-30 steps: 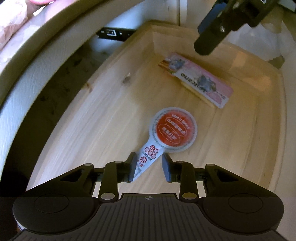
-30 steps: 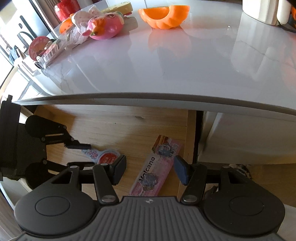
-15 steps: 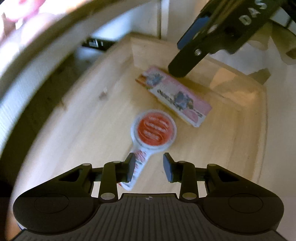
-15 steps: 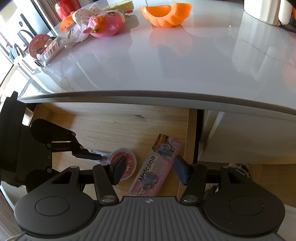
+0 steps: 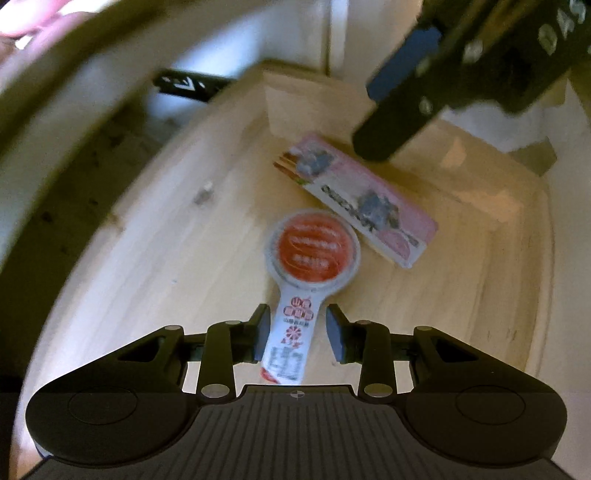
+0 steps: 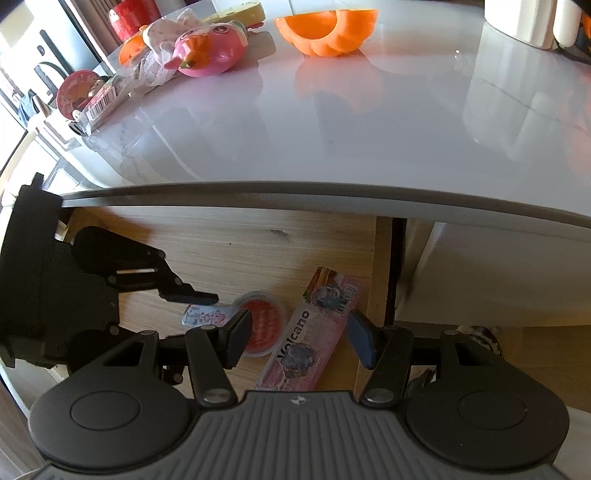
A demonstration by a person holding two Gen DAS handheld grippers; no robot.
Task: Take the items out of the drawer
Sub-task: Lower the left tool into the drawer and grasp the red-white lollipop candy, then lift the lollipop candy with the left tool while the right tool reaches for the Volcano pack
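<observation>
A wooden drawer (image 5: 147, 258) (image 6: 258, 251) stands pulled out under a white countertop. On its floor lies a paddle-shaped packet (image 5: 314, 251) (image 6: 262, 325) with a red round head and a white handle. The handle sits between the fingers of my left gripper (image 5: 297, 326), which is open and low over the drawer floor. Just past the packet lies a pink Volcano box (image 5: 362, 203) (image 6: 314, 332). My right gripper (image 6: 297, 336) hovers open above that box, holding nothing; one of its fingers (image 5: 388, 136) shows in the left wrist view.
The white countertop (image 6: 369, 129) carries an orange pumpkin-shaped half (image 6: 328, 29), a pink toy (image 6: 210, 48), a barcoded packet (image 6: 107, 99) and a white container (image 6: 524, 18). A black drawer rail (image 5: 184, 83) runs along the far side. The drawer's side wall (image 6: 382, 277) stands right of the box.
My left gripper has pushed further into the drawer, and the packet has slid toward the pink box and turned until its handle lies between the fingers. The right gripper has stayed nearly still.
</observation>
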